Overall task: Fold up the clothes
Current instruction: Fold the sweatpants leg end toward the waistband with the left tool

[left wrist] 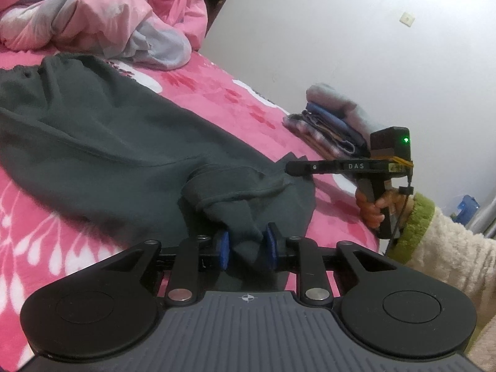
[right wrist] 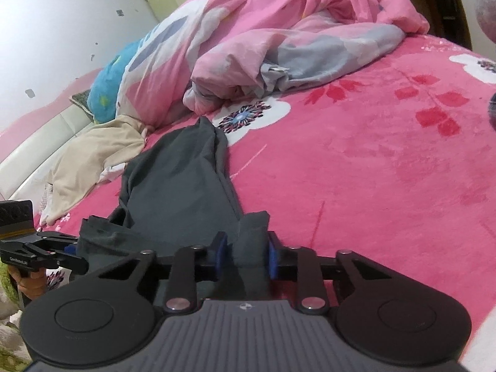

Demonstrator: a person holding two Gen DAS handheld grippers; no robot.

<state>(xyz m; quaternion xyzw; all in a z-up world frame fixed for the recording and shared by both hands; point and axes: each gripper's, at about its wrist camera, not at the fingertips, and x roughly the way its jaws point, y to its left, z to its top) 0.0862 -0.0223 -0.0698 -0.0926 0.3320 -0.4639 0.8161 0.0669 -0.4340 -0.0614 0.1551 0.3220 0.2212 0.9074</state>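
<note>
dark grey garment (left wrist: 102,142) fills the lower centre of both views on the pink blanket (left wrist: 217,93), its near edge bunched between the left gripper (left wrist: 247,245) pads; right gripper (right wrist: 244,254) likewise clamps cloth.

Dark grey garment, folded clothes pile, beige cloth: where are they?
Dark grey garment (left wrist: 102,142): left wrist view, its broad middle.
Folded clothes pile (left wrist: 331,124): left wrist view, its stacked edges.
Beige cloth (right wrist: 96,158): right wrist view, its middle.

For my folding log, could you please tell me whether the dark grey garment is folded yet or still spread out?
Not folded: the dark grey garment lies stretched lengthwise on the pink blanket, its near end pinched by the left tongs and right tongs.
</note>
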